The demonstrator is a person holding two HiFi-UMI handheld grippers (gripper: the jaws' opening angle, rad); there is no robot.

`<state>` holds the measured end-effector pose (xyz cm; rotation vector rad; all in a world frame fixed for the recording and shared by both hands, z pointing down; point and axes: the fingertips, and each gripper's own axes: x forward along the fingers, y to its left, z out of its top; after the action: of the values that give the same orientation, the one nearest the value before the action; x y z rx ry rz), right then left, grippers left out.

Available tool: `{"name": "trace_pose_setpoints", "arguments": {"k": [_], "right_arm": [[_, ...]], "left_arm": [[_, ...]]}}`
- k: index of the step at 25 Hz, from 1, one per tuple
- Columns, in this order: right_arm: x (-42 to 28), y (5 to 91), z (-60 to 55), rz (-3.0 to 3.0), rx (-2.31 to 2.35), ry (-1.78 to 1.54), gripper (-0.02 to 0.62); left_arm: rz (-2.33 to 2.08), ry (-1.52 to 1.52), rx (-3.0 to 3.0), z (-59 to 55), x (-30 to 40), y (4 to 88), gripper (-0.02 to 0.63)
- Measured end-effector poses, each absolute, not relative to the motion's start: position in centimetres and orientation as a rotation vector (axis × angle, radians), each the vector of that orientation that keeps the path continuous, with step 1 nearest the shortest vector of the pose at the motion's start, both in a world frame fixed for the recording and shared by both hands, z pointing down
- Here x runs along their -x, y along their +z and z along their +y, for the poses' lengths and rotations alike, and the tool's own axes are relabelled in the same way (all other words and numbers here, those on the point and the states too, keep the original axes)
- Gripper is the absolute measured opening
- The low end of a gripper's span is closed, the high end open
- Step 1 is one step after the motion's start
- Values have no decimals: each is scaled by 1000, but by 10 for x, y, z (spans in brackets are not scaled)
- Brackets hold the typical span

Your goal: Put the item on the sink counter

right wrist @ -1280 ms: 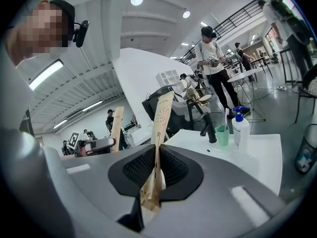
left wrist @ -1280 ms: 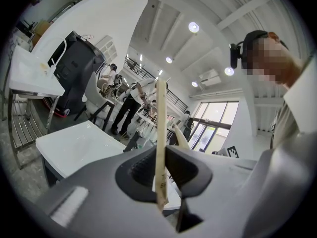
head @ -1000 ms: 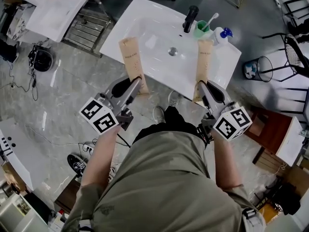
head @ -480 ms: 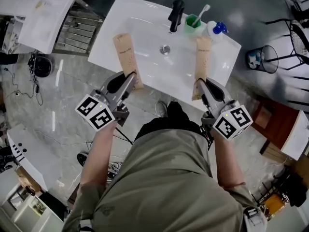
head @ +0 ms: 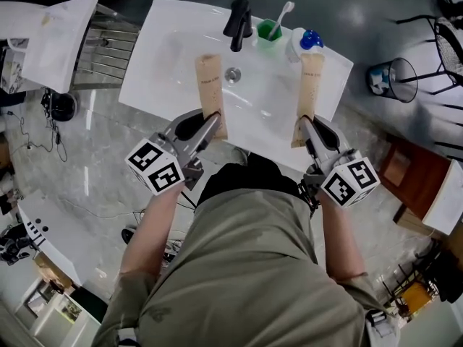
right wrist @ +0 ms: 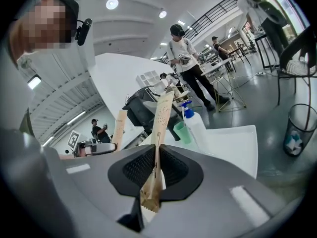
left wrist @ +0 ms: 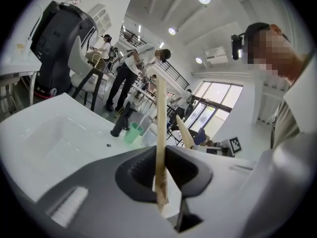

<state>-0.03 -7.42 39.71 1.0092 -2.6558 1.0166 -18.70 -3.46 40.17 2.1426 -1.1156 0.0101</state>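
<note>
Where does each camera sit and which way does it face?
Head view: on the person's head, facing steeply down at the sink; shows torso, forearms, left gripper holding left packet, right gripper holding right packet.
Left gripper view: on the left gripper, facing the faucet; shows its jaws, the person's shirt.
Right gripper view: on the right gripper, facing the soap bottle; shows its jaws.
Shared: both gripper views show the green cup.

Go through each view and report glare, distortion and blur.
Head view: sharp and evenly lit; the white sink nearly washes out, and the floor shows sheen. Left gripper view: fisheye, black corners, bright window overexposed. Right gripper view: same bending, ceiling lamp flares.
</note>
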Motion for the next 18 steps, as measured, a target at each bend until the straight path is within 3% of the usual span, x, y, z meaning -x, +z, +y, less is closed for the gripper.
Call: {"name": "trace_pose_setpoints", "arguments": {"k": [18], "right_arm": [[-79, 485, -89, -2451, -1188, 1118, 40]], "left_arm": [[-817, 102, -2107, -71, 55, 476, 48]]}}
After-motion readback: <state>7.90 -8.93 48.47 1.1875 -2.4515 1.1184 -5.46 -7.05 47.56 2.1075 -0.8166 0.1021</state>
